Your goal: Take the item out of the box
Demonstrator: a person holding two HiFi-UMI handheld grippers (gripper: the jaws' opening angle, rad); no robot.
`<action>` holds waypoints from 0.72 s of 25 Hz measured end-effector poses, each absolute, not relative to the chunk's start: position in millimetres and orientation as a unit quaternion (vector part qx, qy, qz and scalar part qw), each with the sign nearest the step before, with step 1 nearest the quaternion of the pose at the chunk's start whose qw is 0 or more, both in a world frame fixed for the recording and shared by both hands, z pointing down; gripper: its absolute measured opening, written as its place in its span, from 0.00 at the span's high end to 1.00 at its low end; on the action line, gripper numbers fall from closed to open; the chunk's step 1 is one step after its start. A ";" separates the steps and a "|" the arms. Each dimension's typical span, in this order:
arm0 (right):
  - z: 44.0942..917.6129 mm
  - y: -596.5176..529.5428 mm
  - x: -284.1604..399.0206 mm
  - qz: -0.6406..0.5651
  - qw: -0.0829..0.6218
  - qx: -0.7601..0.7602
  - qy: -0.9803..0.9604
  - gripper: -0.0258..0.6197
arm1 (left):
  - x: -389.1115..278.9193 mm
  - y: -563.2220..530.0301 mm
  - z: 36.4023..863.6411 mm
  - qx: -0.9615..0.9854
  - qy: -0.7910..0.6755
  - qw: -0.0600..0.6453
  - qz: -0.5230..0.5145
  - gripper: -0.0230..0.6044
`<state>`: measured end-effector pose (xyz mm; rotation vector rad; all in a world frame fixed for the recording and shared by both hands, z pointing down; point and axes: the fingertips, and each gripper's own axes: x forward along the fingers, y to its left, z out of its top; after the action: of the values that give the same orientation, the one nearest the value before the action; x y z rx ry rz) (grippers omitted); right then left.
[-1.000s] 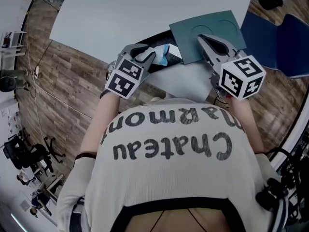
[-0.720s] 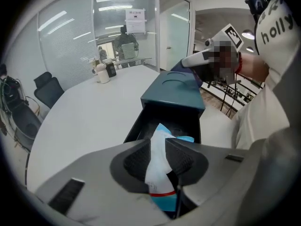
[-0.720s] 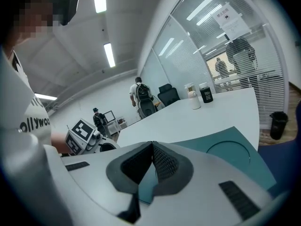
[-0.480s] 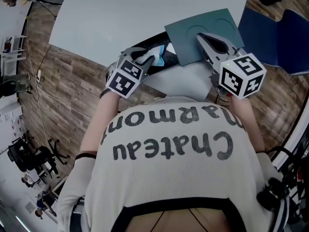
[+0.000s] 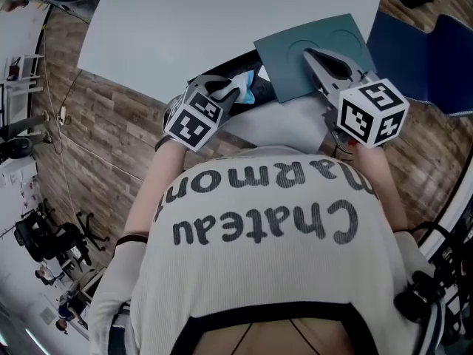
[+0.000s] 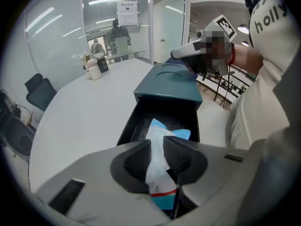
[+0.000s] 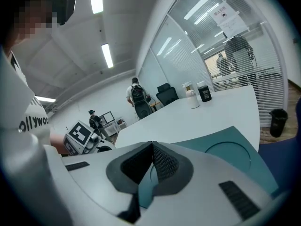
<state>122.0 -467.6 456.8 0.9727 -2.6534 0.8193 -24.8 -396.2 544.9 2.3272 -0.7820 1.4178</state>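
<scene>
Your left gripper [image 6: 157, 144] points down into the box [image 6: 165, 92] at the near left. Its jaws have just been closing. Now the pads squeeze the white and blue packet [image 6: 159, 128] from both sides, so you hold it. The packet is not out yet. Its far end hangs over the black tray [image 6: 137, 119] that slides out of the box, and its near end pokes back past the pads.

To the right, the teal cover [image 5: 347, 34] of the box lies flat on the white desk [image 5: 222, 13]. Your right gripper [image 5: 312, 55] rests on top of that cover. Its jaws are pressed together with nothing between them. I think it is there to keep the box from sliding.

So I think you are at the grab step, and the lift comes next. Keep the squeeze firm, because the packet looks soft and thin and could slip. Pull your left gripper up and toward you until the packet is clear of the tray wall. Keep your right gripper pressing down so the box stays put.
</scene>
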 end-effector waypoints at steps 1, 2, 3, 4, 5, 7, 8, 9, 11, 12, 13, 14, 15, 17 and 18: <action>457.3 -468.6 121.5 0.277 0.100 0.328 -0.897 0.96 | -24.6 -396.7 545.0 0.811 -0.275 0.149 0.495 0.80; 458.7 -468.8 121.0 0.277 0.101 0.328 -0.897 0.96 | -24.6 -396.8 546.2 0.811 -0.279 0.145 0.493 0.80; 460.7 -468.3 120.7 0.277 0.101 0.328 -0.897 0.96 | -24.8 -396.5 548.0 0.812 -0.284 0.142 0.489 0.80; 462.9 -467.4 120.4 0.277 0.102 0.328 -0.897 0.96 | -25.2 -395.8 550.1 0.812 -0.288 0.141 0.487 0.81; 464.8 -466.5 120.5 0.278 0.102 0.328 -0.897 0.96 | -25.6 -395.1 551.8 0.812 -0.291 0.141 0.486 0.81; 465.8 -465.6 121.3 0.278 0.103 0.328 -0.897 0.96 | -25.3 -394.4 552.6 0.810 -0.289 0.136 0.492 0.82; 465.0 -465.6 121.7 0.278 0.104 0.329 -0.896 0.96 | -24.7 -394.4 551.9 0.809 -0.286 0.133 0.496 0.82; 463.8 -465.7 122.0 0.278 0.104 0.330 -0.896 0.96 | -24.0 -394.5 551.1 0.808 -0.282 0.129 0.500 0.83; 462.3 -465.9 122.5 0.276 0.103 0.331 -0.896 0.96 | -22.4 -395.6 550.4 0.807 -0.281 0.125 0.504 0.84; 462.3 -466.5 123.1 0.276 0.104 0.331 -0.896 0.96 | -21.1 -396.9 550.6 0.806 -0.282 0.125 0.506 0.84; 462.4 -467.4 124.2 0.276 0.105 0.331 -0.897 0.96 | -19.3 -398.7 550.6 0.805 -0.283 0.123 0.507 0.84; 462.2 -468.1 125.6 0.276 0.106 0.330 -0.897 0.96 | -17.2 -400.3 550.1 0.804 -0.284 0.121 0.509 0.85; 461.4 -467.5 126.4 0.276 0.107 0.330 -0.896 0.96 | -15.7 -400.8 549.1 0.803 -0.284 0.119 0.511 0.86; 459.9 -461.1 124.8 0.275 0.109 0.331 -0.896 0.96 | -16.7 -397.8 547.5 0.804 -0.284 0.121 0.509 0.86; 460.1 -456.9 122.9 0.275 0.110 0.331 -0.896 0.96 | -19.1 -395.4 547.7 0.805 -0.286 0.125 0.505 0.87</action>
<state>122.9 -456.9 460.1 0.9738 -2.6333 0.8074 -19.1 -395.4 547.7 2.3441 -0.8346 1.4707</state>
